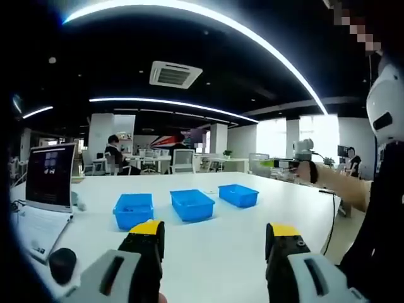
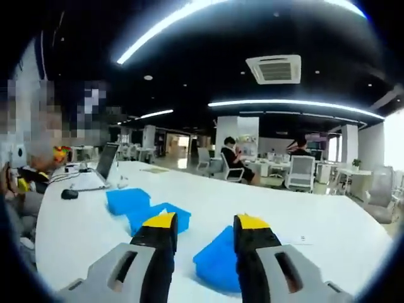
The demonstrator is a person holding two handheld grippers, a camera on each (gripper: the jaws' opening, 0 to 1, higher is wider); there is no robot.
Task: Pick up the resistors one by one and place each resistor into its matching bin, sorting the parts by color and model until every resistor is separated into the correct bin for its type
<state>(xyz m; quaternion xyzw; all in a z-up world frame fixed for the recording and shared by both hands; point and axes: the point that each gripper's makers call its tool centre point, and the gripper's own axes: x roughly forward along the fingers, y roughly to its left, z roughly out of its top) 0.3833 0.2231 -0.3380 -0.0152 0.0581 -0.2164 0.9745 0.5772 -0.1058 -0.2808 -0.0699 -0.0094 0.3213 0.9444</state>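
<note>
In the left gripper view, the left gripper (image 1: 216, 240) rises from the bottom of the frame with its yellow-tipped jaws spread wide and nothing between them. Beyond it, across the middle of the frame, three blue bins stand in a row on the white table (image 1: 221, 265): the left bin (image 1: 133, 210), the middle bin (image 1: 192, 204) and the right bin (image 1: 238, 195). A laptop (image 1: 49, 183) sits at the left edge with a black mouse (image 1: 62, 264) below it. In the right gripper view, the right gripper (image 2: 205, 243) is likewise parted and empty, poised just above the nearest bin (image 2: 218, 262) at lower centre. No loose resistors can be made out on the table, and the bins' contents are too small to read, so progress cannot be judged; the sorting appears not yet under way.
</note>
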